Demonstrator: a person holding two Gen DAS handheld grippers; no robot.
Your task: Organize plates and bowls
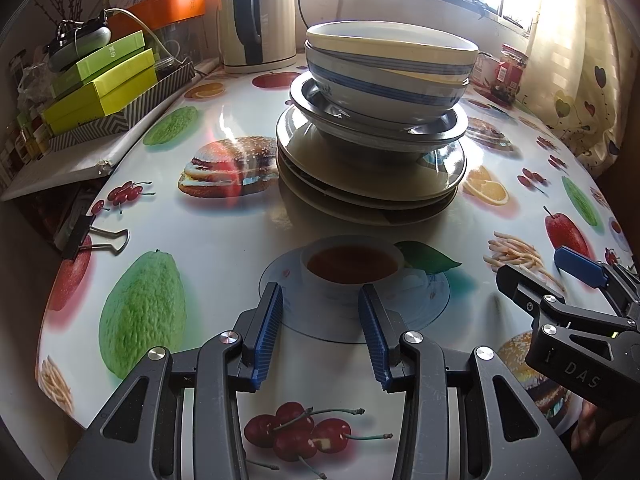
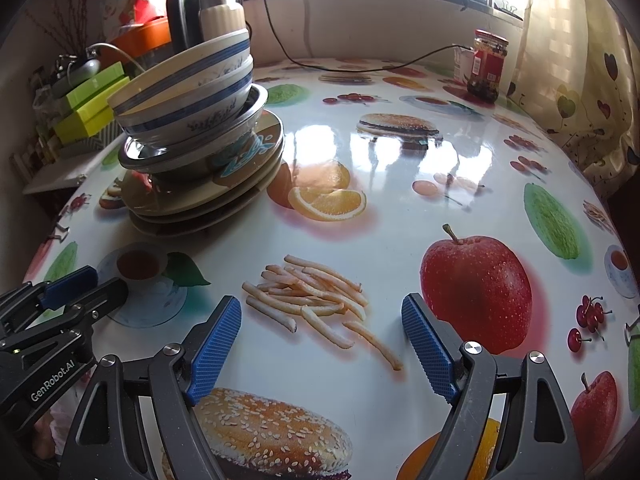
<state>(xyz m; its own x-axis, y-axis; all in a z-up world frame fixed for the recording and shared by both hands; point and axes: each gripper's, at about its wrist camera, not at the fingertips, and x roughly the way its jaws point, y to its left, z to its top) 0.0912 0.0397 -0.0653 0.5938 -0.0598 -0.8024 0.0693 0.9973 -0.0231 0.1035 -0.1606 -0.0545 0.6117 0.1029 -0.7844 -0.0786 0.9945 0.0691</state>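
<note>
Both claws, left gripper (image 1: 320,332) and right gripper (image 2: 322,346), gape wide and empty near 1 stack: 2 blue-banded bowls (image 1: 390,70) atop a steel bowl (image 1: 380,128) and plates (image 1: 372,178), fitting either freshly stacked or awaiting sorting.

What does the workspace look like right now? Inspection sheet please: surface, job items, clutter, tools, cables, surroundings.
Surface: glossy tablecloth printed with fruit, burgers and fries; window glare.
Job's things: one stack; two blue-striped bowls nested in a metal bowl on stacked plates. Top bowl sits tilted.
Clutter: red-labelled jar, kettle, green boxes, binder clip.
Grippers: left tool and right tool open, empty, over the table short of the stack.
Cables: black cord across the table's far edge; white cord by the boxes.
Surroundings: window, curtain at right.
</note>
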